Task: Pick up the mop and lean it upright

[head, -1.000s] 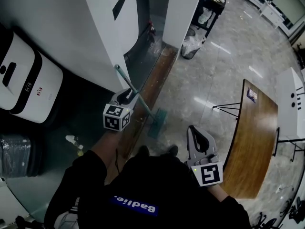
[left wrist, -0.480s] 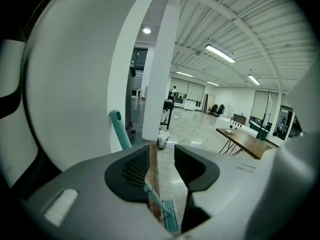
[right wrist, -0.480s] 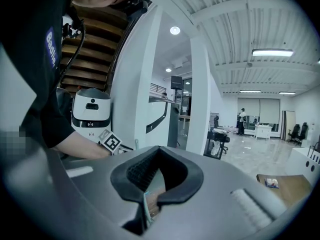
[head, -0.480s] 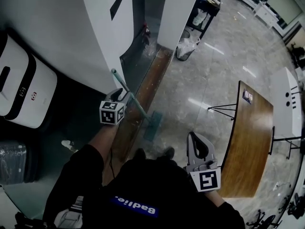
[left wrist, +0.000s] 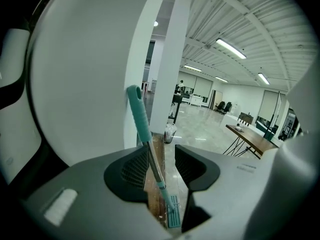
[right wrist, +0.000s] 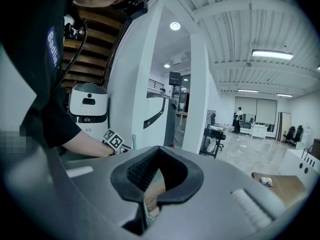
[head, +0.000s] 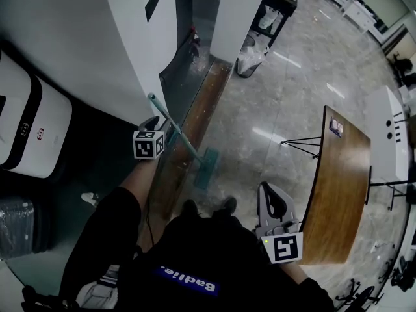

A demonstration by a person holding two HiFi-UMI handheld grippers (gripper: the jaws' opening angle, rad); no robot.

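Observation:
The mop has a teal handle (head: 184,140) and a flat teal head (head: 205,168) resting on the floor. It stands slanted, with its top end against the white wall (head: 130,51). My left gripper (head: 162,126) sits around the handle's upper part. In the left gripper view the handle (left wrist: 142,126) runs between the jaws, close along the left pad (left wrist: 134,168) and clear of the right pad (left wrist: 190,164). The jaws are opening. My right gripper (head: 270,192) hangs low by my right side, away from the mop. In its own view the right gripper (right wrist: 152,201) is shut, with nothing in it.
A curved wooden table (head: 344,187) on thin black legs stands to the right. A white machine (head: 32,129) sits at the left. A wooden floor strip (head: 198,119) runs along the wall base toward a white pillar (head: 240,12) and a bagged bin (head: 250,60). The floor is glossy stone.
The left gripper and the mop's top end have shifted slightly left toward the white wall. The right gripper has stayed low at my side.

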